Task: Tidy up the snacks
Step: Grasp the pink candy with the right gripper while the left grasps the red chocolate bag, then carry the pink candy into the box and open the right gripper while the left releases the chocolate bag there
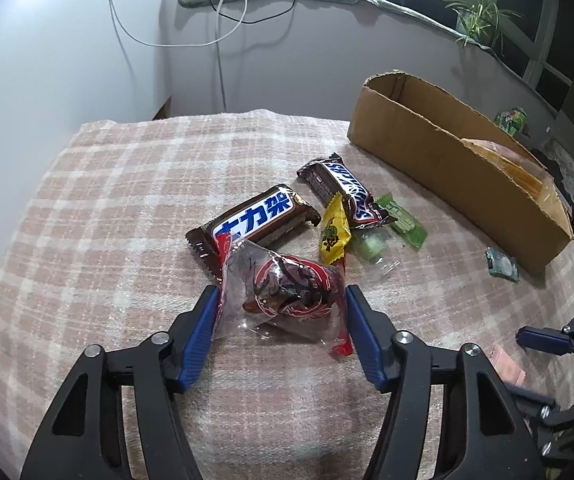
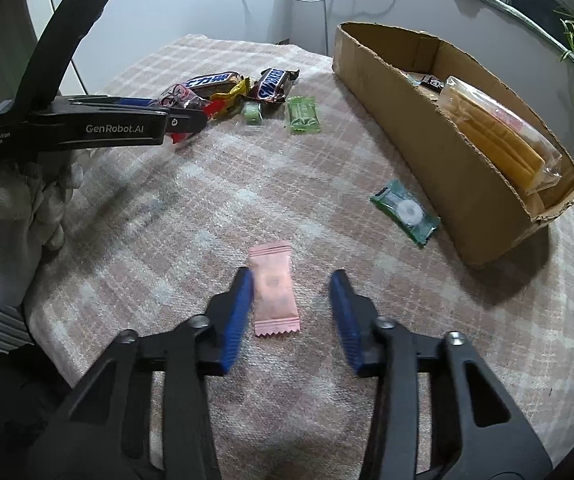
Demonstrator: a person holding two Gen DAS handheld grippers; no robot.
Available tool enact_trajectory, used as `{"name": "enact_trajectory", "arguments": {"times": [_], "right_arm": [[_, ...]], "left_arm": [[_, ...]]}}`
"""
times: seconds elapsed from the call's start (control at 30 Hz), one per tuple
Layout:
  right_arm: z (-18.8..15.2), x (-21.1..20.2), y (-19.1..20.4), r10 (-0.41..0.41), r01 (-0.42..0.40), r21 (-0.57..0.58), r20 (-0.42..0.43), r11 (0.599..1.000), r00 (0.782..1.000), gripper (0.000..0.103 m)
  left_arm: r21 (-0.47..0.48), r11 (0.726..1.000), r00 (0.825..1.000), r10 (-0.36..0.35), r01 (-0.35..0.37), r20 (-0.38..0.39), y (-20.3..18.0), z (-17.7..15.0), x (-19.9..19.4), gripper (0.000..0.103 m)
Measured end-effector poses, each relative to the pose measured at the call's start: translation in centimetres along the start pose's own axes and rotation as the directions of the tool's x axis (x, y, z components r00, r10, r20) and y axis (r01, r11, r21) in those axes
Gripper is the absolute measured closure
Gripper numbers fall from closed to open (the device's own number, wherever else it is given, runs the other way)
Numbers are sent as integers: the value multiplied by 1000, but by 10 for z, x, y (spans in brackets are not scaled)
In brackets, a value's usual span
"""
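Pink sachet (image 2: 274,289): between the right hand-held gripper's (image 2: 291,280) unclosed jaws, long axis along them, seemingly touching the left finger.
Left hand-held gripper (image 1: 283,294): straddling the red-printed packet (image 1: 287,296).

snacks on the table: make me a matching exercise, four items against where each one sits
Items:
1. pink packet
2. red-print clear bag
3. yellow wafers
4. dark green packet

Places:
A. inside the box
B. between the left gripper fingers
C. on the cloth beside the box's near wall
D. between the right gripper fingers

Pairs: 1-D, 2-B, 3-A, 4-C
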State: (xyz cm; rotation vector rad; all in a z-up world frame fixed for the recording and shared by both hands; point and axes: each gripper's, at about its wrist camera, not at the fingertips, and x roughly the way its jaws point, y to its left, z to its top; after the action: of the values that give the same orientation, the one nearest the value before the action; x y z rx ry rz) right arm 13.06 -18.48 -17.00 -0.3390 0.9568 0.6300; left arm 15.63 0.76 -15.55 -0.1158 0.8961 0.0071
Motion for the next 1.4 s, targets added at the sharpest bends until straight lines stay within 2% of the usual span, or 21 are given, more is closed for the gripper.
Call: {"name": "enact_trajectory", "arguments": {"times": [0.03,0.07,0.47,0.77,1.13,1.4], "right_arm": [[0,0,0,-2,2,-3,0,1000,1000,79],[0,0,0,-3,3,-4,0,1000,1000,82],[-2,-15,-7,13,-14,35,37,999,999,82],[6,-42,-22,-1,-6,65,101,998,995,82],[31,-78,-63,-64,37,135,194,990,979,82],[48,-89,-92,-98,57,179,228,982,969,82]], "left_arm": [[-1,1000,1000,-3,3,1,1,0,-1,44],[-1,1000,1000,-3,3,3,0,-1,-2,44],[-16,1000,999,-11,12,38,7,-5,-24,49],[-25,998,995,-54,57,85,4,1,-47,49],[-9,995,987,-94,96,128,-13,32,-53,49],[-1,993,983,-117,119,142,-26,61,-45,49]]}}
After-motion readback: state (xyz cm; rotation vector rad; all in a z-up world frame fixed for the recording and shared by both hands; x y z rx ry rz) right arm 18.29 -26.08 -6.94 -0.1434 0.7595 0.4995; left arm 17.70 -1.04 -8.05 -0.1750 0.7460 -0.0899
